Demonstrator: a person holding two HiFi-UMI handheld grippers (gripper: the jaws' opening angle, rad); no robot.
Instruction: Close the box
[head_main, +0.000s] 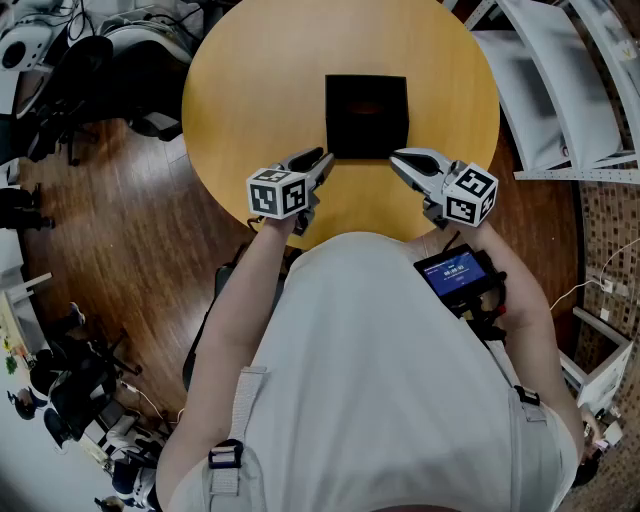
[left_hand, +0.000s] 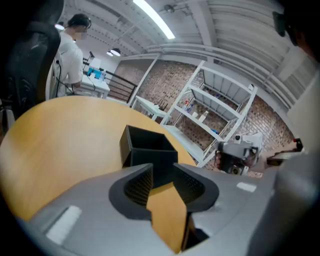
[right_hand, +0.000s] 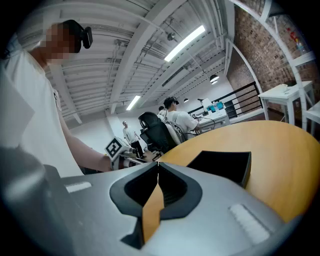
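A black box (head_main: 366, 115) with its top open stands near the middle of the round wooden table (head_main: 250, 90). My left gripper (head_main: 322, 160) hovers just off the box's near left corner, its jaws slightly apart with nothing between them. In the left gripper view the box (left_hand: 147, 150) stands right beyond the left gripper (left_hand: 163, 172). My right gripper (head_main: 398, 160) sits off the near right corner, jaws touching at the tips and empty. From the right gripper (right_hand: 158, 165), the box (right_hand: 222, 162) lies ahead to the right.
White shelving (head_main: 560, 90) stands to the right of the table, and office chairs (head_main: 60, 70) and cables fill the floor to the left. A person in white (left_hand: 70, 55) works at a bench behind the table. A small blue-screened device (head_main: 455, 272) hangs on my chest.
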